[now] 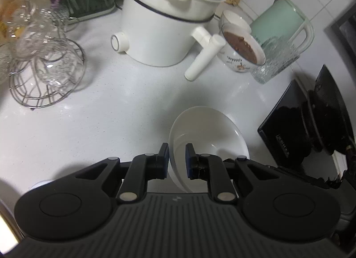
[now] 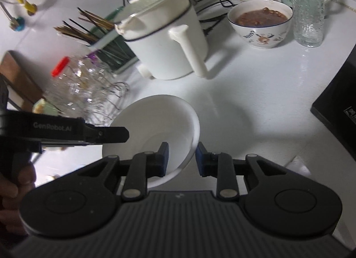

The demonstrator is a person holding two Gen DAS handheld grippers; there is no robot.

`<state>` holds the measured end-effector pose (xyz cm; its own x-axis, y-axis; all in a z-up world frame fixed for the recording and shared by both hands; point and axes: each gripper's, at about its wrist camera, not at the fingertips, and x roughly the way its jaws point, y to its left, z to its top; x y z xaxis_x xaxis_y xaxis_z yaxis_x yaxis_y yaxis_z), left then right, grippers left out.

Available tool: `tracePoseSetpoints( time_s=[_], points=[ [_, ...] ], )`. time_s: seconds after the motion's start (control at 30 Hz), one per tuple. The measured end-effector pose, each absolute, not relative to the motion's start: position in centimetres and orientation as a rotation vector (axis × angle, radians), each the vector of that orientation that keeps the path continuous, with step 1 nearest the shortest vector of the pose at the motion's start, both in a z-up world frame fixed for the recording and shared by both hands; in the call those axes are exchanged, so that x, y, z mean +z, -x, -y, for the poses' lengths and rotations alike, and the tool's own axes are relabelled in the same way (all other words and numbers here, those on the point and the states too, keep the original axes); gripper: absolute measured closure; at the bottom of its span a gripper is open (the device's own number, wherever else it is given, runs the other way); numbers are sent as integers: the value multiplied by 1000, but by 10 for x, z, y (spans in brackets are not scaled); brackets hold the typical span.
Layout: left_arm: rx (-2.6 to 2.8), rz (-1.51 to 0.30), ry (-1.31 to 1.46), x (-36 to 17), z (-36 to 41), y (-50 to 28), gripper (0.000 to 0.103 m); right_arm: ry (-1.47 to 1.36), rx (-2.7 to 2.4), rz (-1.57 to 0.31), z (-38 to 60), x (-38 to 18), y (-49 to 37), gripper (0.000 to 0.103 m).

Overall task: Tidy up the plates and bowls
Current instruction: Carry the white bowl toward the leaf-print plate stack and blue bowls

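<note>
A plain white bowl is held tilted above the white counter. My left gripper has its jaws around the bowl's near rim, one finger inside and one outside. In the right wrist view the same bowl shows, and my right gripper straddles its right rim with a visible gap at the right finger. The left gripper reaches onto the bowl's left rim there. A patterned bowl of brown food stands at the back, also seen in the left wrist view.
A white electric pot with a long handle stands behind the bowl. A wire rack of glasses is at left, a textured glass and mint kettle at back right, a black appliance at right.
</note>
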<state>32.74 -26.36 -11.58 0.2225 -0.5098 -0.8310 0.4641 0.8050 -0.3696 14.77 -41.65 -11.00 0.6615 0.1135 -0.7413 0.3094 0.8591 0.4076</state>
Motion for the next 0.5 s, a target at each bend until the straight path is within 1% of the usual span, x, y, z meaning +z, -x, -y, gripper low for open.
tracePoseSetpoints(
  time_s=[0.3, 0.5],
  points=[
    [-644, -1131, 102, -82, 233, -313, 85, -545, -49, -845, 405, -93, -147, 74],
    [-580, -1125, 164, -73, 210, -309, 85, -523, 8, -835, 391, -78, -150, 74]
  ],
)
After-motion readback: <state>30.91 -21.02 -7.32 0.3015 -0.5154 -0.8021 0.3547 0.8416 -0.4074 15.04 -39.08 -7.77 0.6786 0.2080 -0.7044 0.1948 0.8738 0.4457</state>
